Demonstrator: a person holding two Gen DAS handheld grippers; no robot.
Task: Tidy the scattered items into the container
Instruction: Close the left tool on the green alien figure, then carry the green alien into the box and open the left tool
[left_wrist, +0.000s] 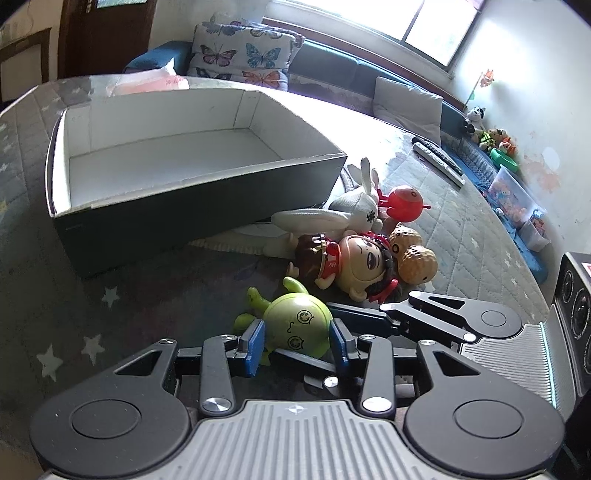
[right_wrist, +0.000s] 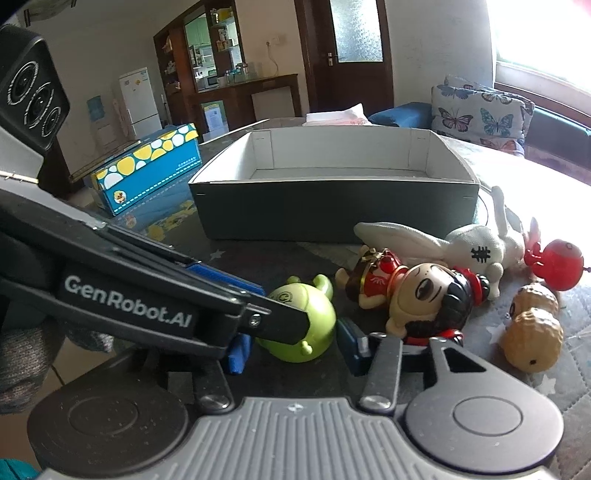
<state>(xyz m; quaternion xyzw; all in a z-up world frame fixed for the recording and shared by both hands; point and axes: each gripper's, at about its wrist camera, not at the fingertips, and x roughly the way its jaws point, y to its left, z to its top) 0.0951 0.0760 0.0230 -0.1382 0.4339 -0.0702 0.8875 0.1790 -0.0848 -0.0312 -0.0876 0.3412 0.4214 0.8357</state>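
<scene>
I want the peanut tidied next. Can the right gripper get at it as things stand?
Probably yes, once free. The peanut toy lies in the open beside the doll, nothing on it. But the right gripper is closed around the green toy and must drop that first.

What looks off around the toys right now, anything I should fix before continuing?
Both grippers crowd one item: the left gripper and the right gripper each straddle the green toy, and their fingers cross. Whether either actually grips it, I cannot tell. The box holds nothing yet.
</scene>
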